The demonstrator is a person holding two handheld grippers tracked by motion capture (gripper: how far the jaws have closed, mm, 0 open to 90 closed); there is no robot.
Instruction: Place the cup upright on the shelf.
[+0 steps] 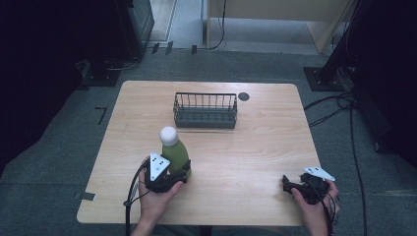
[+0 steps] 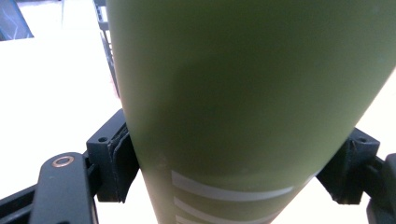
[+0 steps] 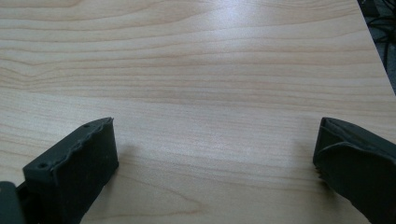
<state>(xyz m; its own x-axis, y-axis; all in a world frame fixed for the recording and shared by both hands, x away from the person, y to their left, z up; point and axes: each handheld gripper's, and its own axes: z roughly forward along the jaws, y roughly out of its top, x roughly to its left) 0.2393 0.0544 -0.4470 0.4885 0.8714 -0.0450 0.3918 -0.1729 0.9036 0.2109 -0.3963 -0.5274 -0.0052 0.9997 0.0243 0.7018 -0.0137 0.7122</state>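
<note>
A green bottle (image 1: 176, 153) with a white round cap (image 1: 168, 135) stands upright on the wooden table (image 1: 255, 147), left of centre. My left gripper (image 1: 169, 174) is shut on the bottle's lower body; in the left gripper view the bottle (image 2: 247, 93) sits between both pads (image 2: 116, 161), pressed on each side. Near the table's front right edge my right gripper (image 1: 290, 186) rests open, its jaws wide apart over bare wood (image 3: 215, 140) with nothing between them.
A dark wire basket (image 1: 205, 110) stands at the back middle of the table, with a small dark round disc (image 1: 244, 96) to its right. Cables run over the floor at the right. Dark equipment stands around the table.
</note>
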